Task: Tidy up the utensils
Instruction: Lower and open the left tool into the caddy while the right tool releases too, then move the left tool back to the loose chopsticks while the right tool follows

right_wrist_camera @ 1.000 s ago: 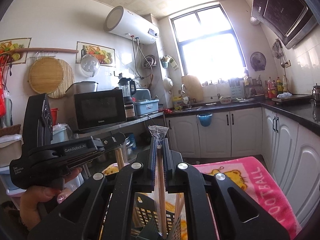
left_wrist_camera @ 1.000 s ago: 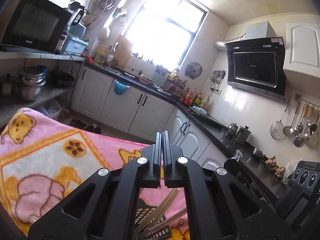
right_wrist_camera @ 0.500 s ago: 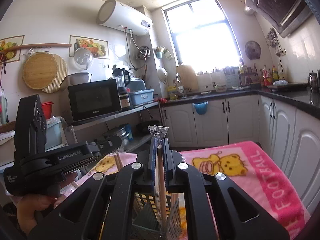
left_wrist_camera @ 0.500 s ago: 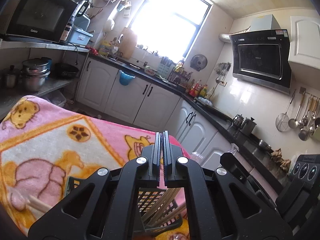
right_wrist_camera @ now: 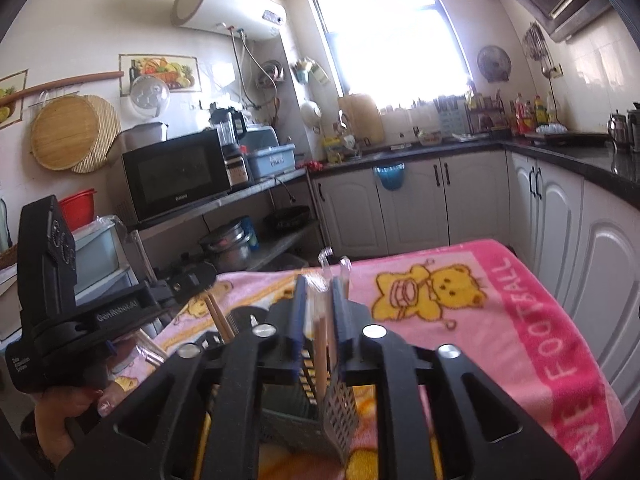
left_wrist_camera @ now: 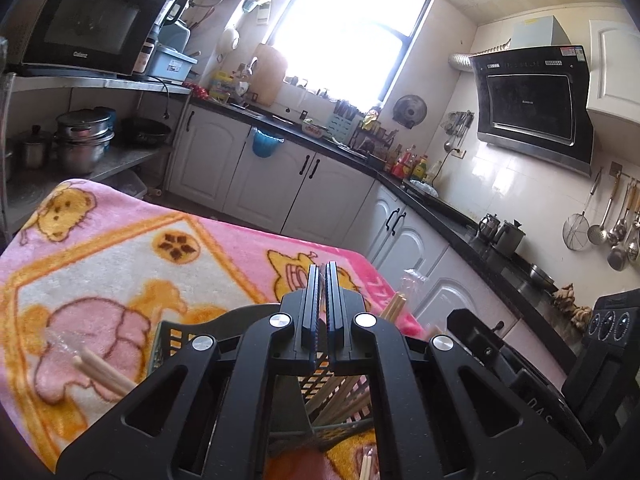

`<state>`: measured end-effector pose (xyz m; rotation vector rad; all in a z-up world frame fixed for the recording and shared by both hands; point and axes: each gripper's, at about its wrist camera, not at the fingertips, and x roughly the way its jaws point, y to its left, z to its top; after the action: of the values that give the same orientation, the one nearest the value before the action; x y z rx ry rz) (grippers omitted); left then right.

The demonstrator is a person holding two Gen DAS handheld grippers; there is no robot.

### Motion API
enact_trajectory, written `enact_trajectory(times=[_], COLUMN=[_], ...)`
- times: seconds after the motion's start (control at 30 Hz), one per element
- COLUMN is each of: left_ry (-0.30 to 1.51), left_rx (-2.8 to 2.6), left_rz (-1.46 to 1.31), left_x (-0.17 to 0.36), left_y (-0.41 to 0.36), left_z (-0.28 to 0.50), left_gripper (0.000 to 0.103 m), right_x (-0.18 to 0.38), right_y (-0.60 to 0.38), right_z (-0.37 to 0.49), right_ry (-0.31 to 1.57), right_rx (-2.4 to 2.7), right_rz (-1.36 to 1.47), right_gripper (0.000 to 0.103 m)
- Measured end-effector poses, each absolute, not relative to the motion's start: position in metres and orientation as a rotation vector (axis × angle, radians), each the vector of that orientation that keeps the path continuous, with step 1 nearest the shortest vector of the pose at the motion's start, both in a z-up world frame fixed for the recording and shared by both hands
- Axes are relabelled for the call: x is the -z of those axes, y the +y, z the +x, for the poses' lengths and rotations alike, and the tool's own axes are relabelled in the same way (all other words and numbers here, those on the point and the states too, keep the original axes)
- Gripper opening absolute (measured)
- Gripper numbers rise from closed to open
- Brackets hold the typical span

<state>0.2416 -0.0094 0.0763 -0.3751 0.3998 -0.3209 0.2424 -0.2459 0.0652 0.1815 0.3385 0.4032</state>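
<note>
Chopsticks [right_wrist_camera: 320, 344] in thin plastic wrap stand between the just-parted right tool [right_wrist_camera: 319, 312] over the slotted basket [right_wrist_camera: 340, 412]; light, stiff, slippery, best gripped mid-shaft; left tool [left_wrist_camera: 320, 312] shut, empty.

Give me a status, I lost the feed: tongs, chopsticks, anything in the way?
Left tongs shut, empty. Right tongs just opening, wrapped chopsticks loose between them, standing in the black basket. Nothing in the way.
</note>
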Motion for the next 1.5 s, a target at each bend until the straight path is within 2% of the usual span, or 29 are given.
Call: enact_trajectory(times=[0.27,0.4,0.5,0.87,1.13,1.3,1.5], left_ry=[0.411,0.412,0.415,0.412,0.400,0.401,0.411], left_rx=[0.324,0.333,0.341,0.370,0.379,0.386,0.385], left_rz=[-0.392,-0.391,-0.392,-0.387,-0.375,-0.366,-0.359], left_x=[-0.074,-0.073,-0.073,-0.072,-0.077,-0.079,-0.078], left_y=[-0.001,0.000,0.001,0.001,0.000,-0.002,-0.003], left_z=[0.236,0.229,0.223,0.204,0.188,0.179,0.170], left_gripper=[0.001,0.016,0.020,0.052,0.084,0.092,0.092], right_x=[-0.060,-0.060,-0.059,-0.061,-0.063,-0.061,-0.061], right_y=[-0.252,-0.256,-0.257,-0.266,-0.270,-0.272,-0.274], right_z=[0.232,0.226,0.223,0.211,0.200,0.194,0.187], right_ry=[0.385,0.394,0.401,0.405,0.401,0.407,0.412], right_rx=[-0.399,-0.393,-0.390,-0.391,-0.397,-0.402,-0.402], right_rz=[0.185,0.187,0.190,0.210,0.214,0.215,0.213], right_gripper=[0.028,0.032,0.036,0.051,0.061,0.067,0.071])
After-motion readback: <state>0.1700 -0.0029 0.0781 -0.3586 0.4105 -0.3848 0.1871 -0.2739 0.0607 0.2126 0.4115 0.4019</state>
